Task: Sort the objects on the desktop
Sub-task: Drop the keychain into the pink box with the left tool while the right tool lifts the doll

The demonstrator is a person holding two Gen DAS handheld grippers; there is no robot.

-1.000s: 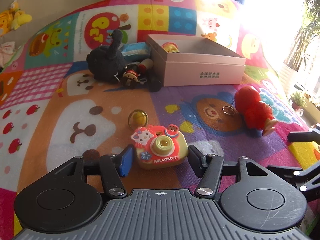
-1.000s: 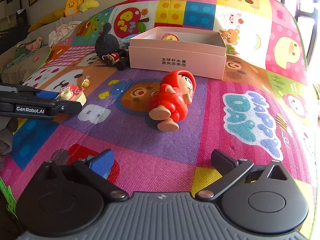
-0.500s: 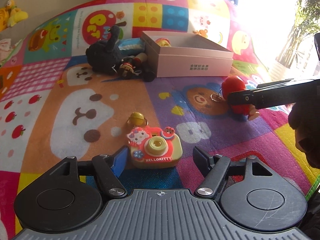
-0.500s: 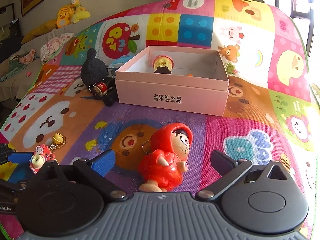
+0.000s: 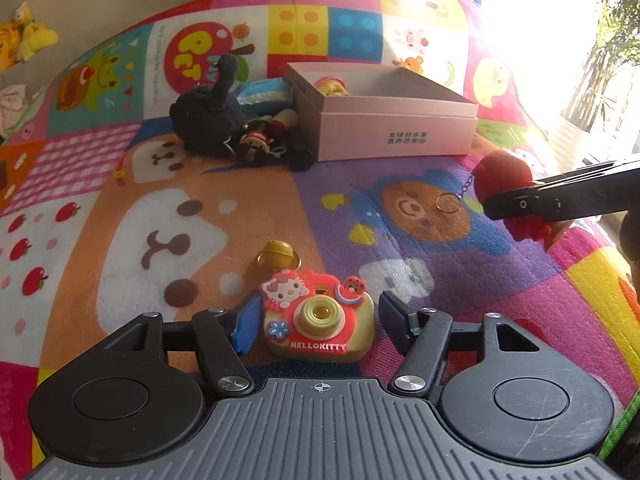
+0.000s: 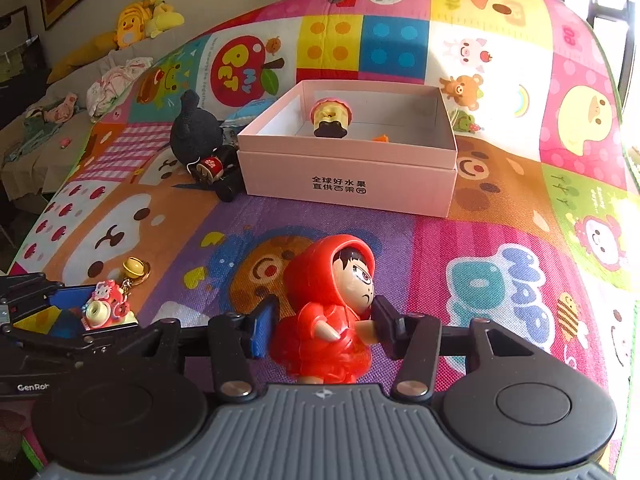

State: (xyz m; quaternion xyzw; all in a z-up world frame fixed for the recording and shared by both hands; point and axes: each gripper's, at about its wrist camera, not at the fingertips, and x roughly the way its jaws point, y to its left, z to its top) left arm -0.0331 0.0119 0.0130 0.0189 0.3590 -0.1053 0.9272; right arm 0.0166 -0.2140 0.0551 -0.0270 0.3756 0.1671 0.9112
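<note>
A pink and yellow Hello Kitty toy camera (image 5: 318,320) sits low on the play mat between the fingers of my left gripper (image 5: 318,316). Its jaws are closing, and both pads are at the camera's sides. A gold bell (image 5: 278,254) on a ring lies just beyond it. My right gripper (image 6: 324,328) is closing on a red hooded figure (image 6: 328,280), which stands upright between the pads, one pad at its cheek. An open pink box (image 6: 348,184) stands behind, holding a small yellow and pink toy (image 6: 330,118).
A black plush (image 5: 208,120) and a small doll (image 5: 254,144) lie against the box's left side, with a blue item (image 5: 260,94) behind them. The colourful mat (image 6: 520,280) covers the surface. Yellow plush toys (image 6: 140,16) and clothes lie on a sofa at the far left.
The right gripper came forward over the red figure and closed around it; the figure went from lying to upright. The left jaws widened briefly, then narrowed onto the camera again.
</note>
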